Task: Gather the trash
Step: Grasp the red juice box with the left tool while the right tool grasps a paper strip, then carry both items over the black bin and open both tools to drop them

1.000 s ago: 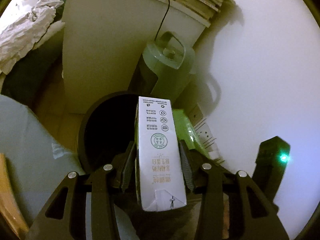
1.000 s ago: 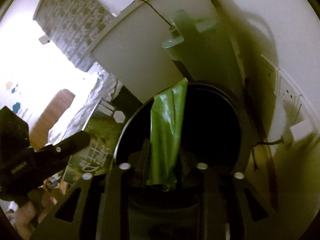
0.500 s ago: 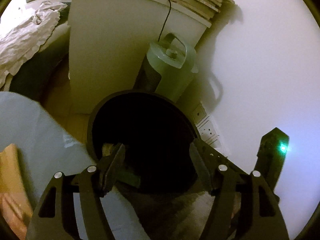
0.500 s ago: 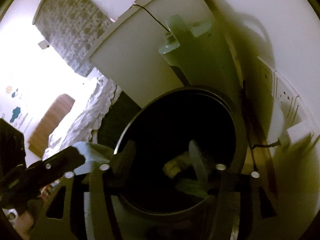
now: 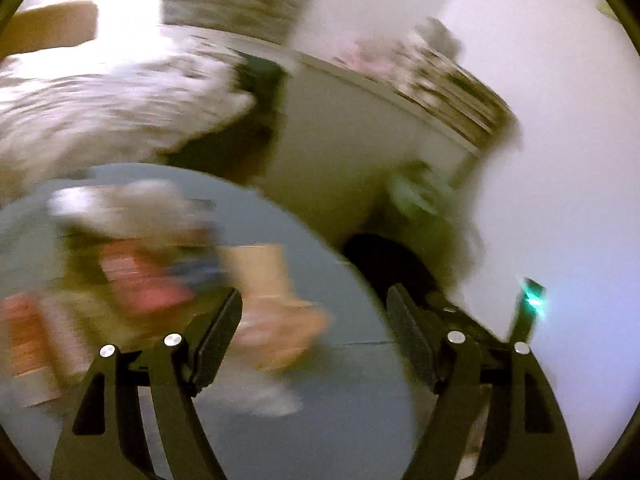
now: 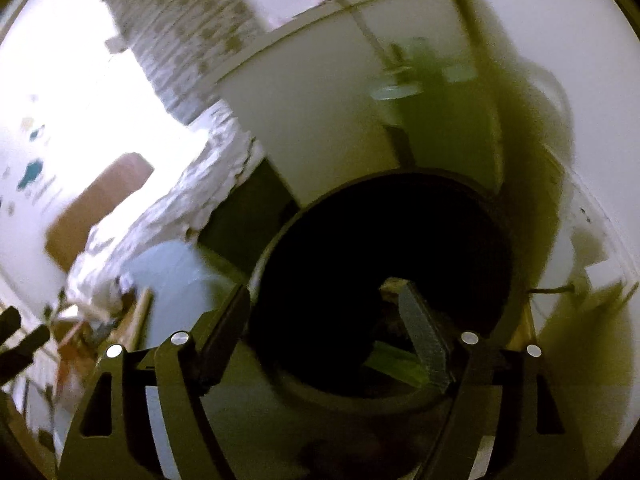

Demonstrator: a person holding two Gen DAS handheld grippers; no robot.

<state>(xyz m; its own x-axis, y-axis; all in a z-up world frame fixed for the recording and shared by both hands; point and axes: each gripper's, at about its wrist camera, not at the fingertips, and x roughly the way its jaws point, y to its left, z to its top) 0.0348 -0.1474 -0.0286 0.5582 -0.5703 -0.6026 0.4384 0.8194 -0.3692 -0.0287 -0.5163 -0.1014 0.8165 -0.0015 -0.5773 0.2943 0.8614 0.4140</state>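
Now we have both tools empty. The left tool [image 5: 314, 316] has just been opening and stands wide with nothing between its jaws; the right tool [image 6: 324, 312] has likewise just been opening and is wide and empty, hanging over the black bin [image 6: 384, 280].

The room, largest first: a white wall [image 5: 560, 160] on the right, a white cabinet [image 6: 312, 120] behind the bin, a bed with a pale rumpled cover [image 5: 100, 108] far left, and the round grey-blue bench [image 5: 340, 380] near us. A green appliance [image 6: 420, 68] stands just beside the bin against the cabinet.

The remaining trash [image 5: 152, 276] lies in a heap on the left part of the bench: a red-and-white packet, a tan carton-like piece [image 5: 272, 292] and some white paper, all too blurred to name better. Something green [image 6: 396, 364] lies inside the bin already.

We judge the step in hand to be the left tool's reach for the next piece. To do it well we should slow the swing, pick one item at the heap's near edge, straddle its narrow side, and close only once the view steadies.
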